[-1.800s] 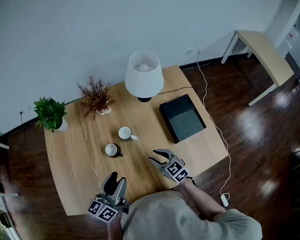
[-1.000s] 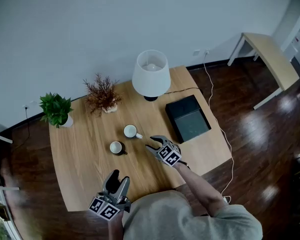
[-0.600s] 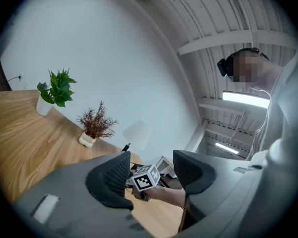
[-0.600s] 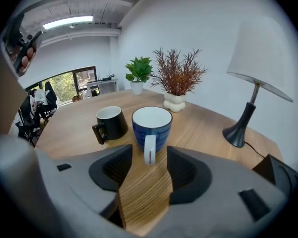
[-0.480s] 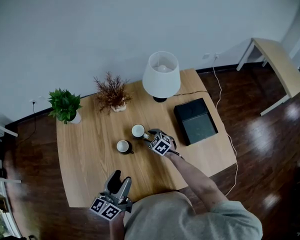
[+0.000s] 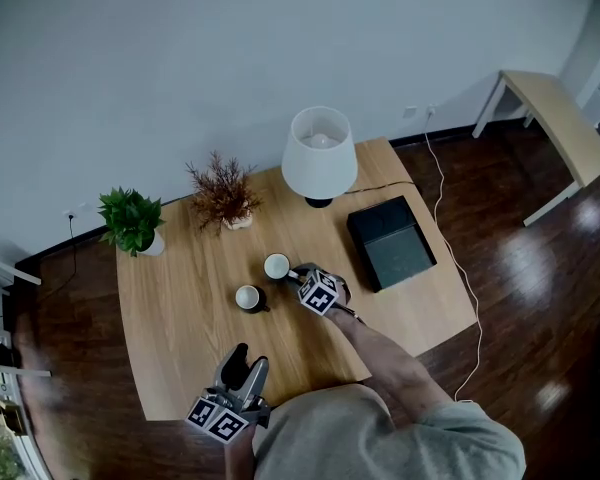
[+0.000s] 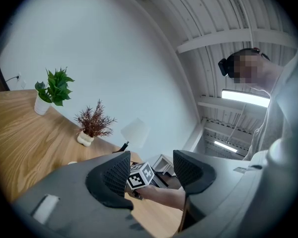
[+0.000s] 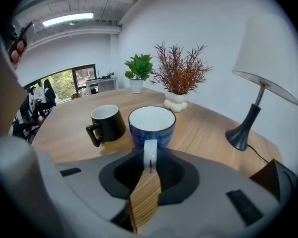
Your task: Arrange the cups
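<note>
Wooden table point(image 6: 180, 308), mid-room: the right gripper point(image 8: 150, 165), after reaching in, has just closed its jaws on the handle point(image 8: 149, 151) of the blue cup point(image 8: 152, 123) beside the black cup point(image 8: 107, 124). Repositioning can likely begin; the left gripper point(image 7: 149, 175) waits open, empty.

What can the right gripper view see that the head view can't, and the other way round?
Only the right gripper view: the right gripper, whose jaws have just been closing, pinches the blue cup by its white handle; a far window also shows. Only the head view: the left gripper, open and empty, and a side table. Both: the black cup, lamp, green plant, dried plant and table.
</note>
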`<state>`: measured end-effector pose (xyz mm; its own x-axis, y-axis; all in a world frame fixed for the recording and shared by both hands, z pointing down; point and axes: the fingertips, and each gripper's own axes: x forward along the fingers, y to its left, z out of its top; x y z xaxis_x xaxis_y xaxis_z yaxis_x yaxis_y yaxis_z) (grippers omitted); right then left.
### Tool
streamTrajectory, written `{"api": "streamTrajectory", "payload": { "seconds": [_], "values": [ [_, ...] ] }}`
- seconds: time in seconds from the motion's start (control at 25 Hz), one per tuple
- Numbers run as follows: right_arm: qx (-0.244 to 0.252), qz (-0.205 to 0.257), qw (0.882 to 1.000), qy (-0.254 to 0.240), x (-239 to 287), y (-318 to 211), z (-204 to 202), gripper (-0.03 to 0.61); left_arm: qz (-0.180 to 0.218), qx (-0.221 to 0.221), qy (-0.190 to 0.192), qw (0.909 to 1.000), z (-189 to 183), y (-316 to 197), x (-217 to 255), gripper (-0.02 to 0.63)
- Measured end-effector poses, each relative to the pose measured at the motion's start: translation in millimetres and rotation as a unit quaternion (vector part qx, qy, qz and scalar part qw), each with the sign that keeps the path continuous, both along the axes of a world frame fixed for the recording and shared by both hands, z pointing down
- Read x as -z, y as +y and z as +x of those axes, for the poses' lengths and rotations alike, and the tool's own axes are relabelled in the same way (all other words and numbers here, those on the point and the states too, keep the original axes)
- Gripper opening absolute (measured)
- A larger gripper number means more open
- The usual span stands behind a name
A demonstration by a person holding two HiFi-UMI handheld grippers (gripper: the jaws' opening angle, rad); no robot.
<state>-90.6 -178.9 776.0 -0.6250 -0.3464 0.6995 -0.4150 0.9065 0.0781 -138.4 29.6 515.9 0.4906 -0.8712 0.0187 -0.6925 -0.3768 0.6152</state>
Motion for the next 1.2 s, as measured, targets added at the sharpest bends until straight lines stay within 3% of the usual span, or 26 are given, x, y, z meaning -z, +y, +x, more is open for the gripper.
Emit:
{"api": "streamTrajectory", "payload": {
  "seconds": [0.24,0.48,0.64,0.84,1.2],
  "values": [
    [-0.052,-0.006,0.997,-0.061,21.9,2.5,32.0,0.075,-0.006,-0.015,0.002,0.9999,7.6,-3.3,-2.1,0.259],
    [-0.162,0.055,0.978,-0.122,89.5,-52.7,136.7,0.075,-0.008,-0.031,-0.001,0.9995,15.0,-7.7,-2.2,0.259],
    [-0.263,0.089,0.956,-0.092,110.5,-105.5,253.0,0.075,-0.008,-0.04,-0.001,0.9992,20.4,-9.5,-4.0,0.259],
    [-0.35,0.062,0.934,-0.026,85.9,-139.9,357.2,0.075,-0.009,-0.04,-0.002,0.9992,21.1,-9.6,-4.7,0.258],
    [-0.355,0.041,0.934,-0.022,68.7,-143.8,367.1,0.075,-0.011,-0.035,-0.004,0.9993,22.3,-13.8,-4.7,0.259]
  ]
}}
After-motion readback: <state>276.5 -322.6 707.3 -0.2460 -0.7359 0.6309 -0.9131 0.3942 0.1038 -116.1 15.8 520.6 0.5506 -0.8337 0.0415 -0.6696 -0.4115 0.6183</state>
